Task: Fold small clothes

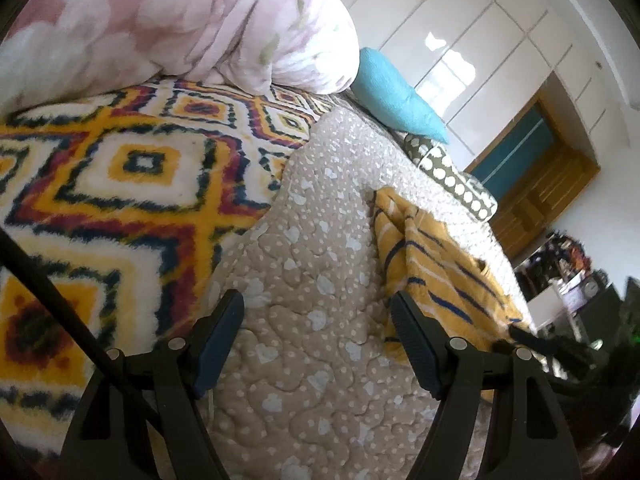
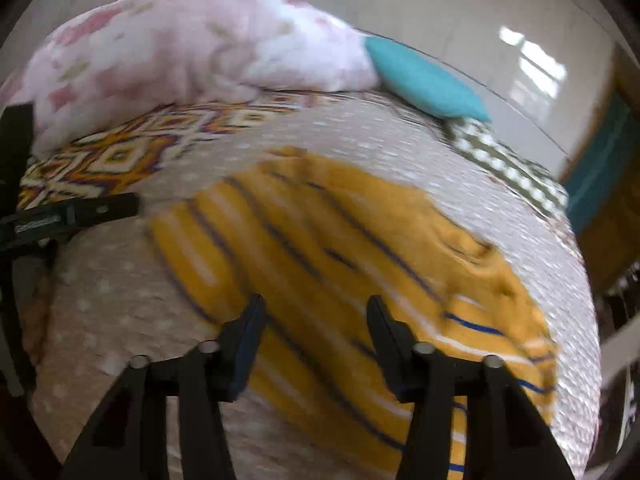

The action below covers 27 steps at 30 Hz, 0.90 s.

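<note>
A small mustard-yellow garment with white and navy stripes point(image 2: 340, 248) lies spread on the beige dotted quilt point(image 2: 104, 304). It also shows in the left wrist view point(image 1: 432, 264), to the right of my left gripper. My left gripper point(image 1: 316, 312) is open and empty above the quilt, its right finger near the garment's left edge. My right gripper point(image 2: 316, 312) is open and empty, hovering over the garment's near part. The left gripper's tip point(image 2: 100, 210) shows at the left of the blurred right wrist view.
A patterned fleece blanket point(image 1: 120, 184) covers the bed's left side. A pink floral duvet point(image 1: 192, 20), a turquoise pillow point(image 1: 396, 96) and a dotted olive cushion point(image 1: 448, 172) lie at the far end. White wardrobes point(image 1: 480, 40) stand behind.
</note>
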{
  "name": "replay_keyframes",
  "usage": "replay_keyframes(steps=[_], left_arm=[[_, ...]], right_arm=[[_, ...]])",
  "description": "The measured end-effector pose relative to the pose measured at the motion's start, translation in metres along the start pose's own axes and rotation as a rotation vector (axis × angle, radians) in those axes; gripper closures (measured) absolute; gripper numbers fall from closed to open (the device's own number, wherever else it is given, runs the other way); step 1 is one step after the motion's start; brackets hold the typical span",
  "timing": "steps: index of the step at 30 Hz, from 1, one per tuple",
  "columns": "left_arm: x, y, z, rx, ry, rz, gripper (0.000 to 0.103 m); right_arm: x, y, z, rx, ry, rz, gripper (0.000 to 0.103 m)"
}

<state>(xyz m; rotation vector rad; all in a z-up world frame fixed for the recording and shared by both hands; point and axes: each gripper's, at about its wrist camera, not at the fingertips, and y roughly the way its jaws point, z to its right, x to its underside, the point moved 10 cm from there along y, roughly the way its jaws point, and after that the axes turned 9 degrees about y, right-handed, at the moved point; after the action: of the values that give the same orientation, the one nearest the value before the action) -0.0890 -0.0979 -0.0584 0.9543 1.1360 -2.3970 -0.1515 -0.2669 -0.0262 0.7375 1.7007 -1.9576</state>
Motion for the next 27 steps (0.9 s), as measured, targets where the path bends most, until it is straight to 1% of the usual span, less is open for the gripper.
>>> replay_keyframes(steps=[3,5,7,9,11,13,14,15,17,19,20,21,22,23,24,25,27], left_arm=[[-0.001,-0.003,-0.004,0.018,-0.029,0.017,0.028],[-0.001,-0.004,-0.006,0.033,-0.046,0.026,0.028],[-0.002,-0.005,-0.008,0.044,-0.063,0.034,0.028],[-0.003,-0.006,-0.009,0.056,-0.075,0.039,0.028],[-0.003,-0.007,-0.010,0.064,-0.083,0.044,0.028],[-0.003,-0.008,-0.011,0.074,-0.093,0.048,0.028],[-0.003,-0.008,-0.011,0.081,-0.100,0.052,0.028],[-0.004,-0.008,-0.012,0.085,-0.104,0.054,0.028],[-0.004,-0.008,-0.012,0.091,-0.111,0.055,0.028],[-0.004,-0.008,-0.012,0.093,-0.113,0.057,0.028],[-0.004,-0.009,-0.013,0.094,-0.115,0.057,0.028],[-0.004,-0.009,-0.013,0.096,-0.117,0.057,0.028],[-0.003,-0.010,-0.013,0.098,-0.118,0.058,0.028],[-0.003,-0.010,-0.014,0.102,-0.122,0.059,0.028],[-0.003,-0.010,-0.014,0.105,-0.124,0.061,0.028],[-0.003,-0.011,-0.014,0.108,-0.126,0.062,0.028],[-0.003,-0.011,-0.014,0.110,-0.129,0.062,0.028]], right_arm=[[-0.004,0.020,-0.022,-0.089,0.086,-0.043,0.087],[-0.003,0.040,-0.031,-0.136,0.161,-0.087,0.089],[-0.001,0.050,-0.038,-0.176,0.179,-0.120,0.088],[-0.006,0.045,-0.039,-0.180,0.186,-0.114,0.089],[-0.012,0.027,-0.044,-0.196,0.166,-0.063,0.089],[-0.013,0.012,-0.055,-0.186,0.094,-0.010,0.073],[-0.013,0.008,-0.063,-0.179,0.048,0.013,0.058],[-0.011,0.006,-0.073,-0.164,-0.003,0.029,0.053],[-0.006,0.014,-0.088,-0.128,-0.084,0.025,0.053],[-0.002,0.026,-0.094,-0.082,-0.131,0.018,0.053],[-0.002,0.033,-0.097,-0.054,-0.155,0.020,0.054],[-0.001,0.041,-0.099,-0.027,-0.171,0.017,0.069],[-0.001,0.043,-0.098,-0.027,-0.166,0.007,0.080],[-0.002,0.044,-0.098,-0.051,-0.136,-0.007,0.087],[-0.004,0.043,-0.099,-0.082,-0.097,-0.015,0.092],[-0.009,0.041,-0.098,-0.145,-0.031,-0.030,0.093],[-0.014,0.037,-0.098,-0.228,0.059,-0.046,0.093]])
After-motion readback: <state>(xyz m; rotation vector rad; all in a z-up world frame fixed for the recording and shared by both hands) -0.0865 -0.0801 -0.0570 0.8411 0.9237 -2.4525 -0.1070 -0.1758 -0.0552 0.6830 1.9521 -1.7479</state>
